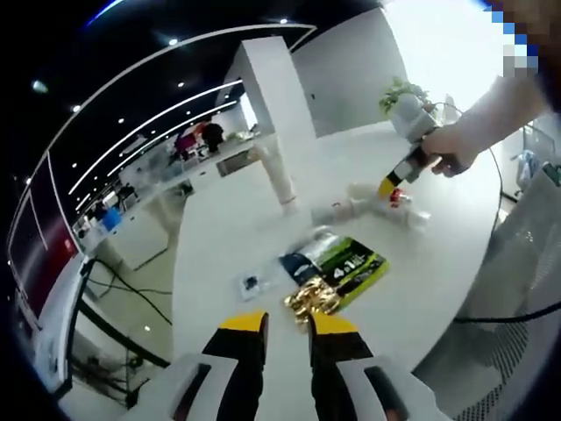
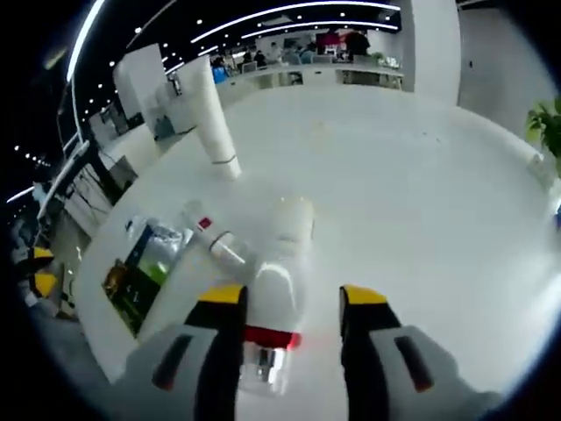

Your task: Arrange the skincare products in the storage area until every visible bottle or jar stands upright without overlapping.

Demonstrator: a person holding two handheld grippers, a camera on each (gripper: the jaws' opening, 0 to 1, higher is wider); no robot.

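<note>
1. Your right hand-held gripper (image 2: 289,303) has its yellow-tipped jaws spread apart, released, with a white plastic bottle with a red band and silvery cap (image 2: 273,311) lying on its side in the gap between them on the round white tabletop (image 2: 421,175)
2. That bottle's long axis runs nearly along your line of approach: the cap end points back toward you, low between the jaws, and the body stretches away from you. The jaws stand on either flank of it, so closing would pinch across its width, not its length
3. A white squat jar-like container (image 2: 294,217) sits just beyond the bottle's far end, and a small white tube with a red label (image 2: 210,235) lies tilted just to the bottle's left; both look close enough to be nudged when you tip the bottle up
4. A tall white tube standing on its cap (image 2: 213,114) is upright already, well apart toward the far left
5. Your left hand-held gripper (image 1: 287,326) is empty, jaws parted a little, hanging over the near edge of the tabletop beside a green and black foil packet (image 1: 346,267), well apart from the cluster
6. The right side is clearly the nearer one, so I judge the lift-to-upright falls to it
</note>
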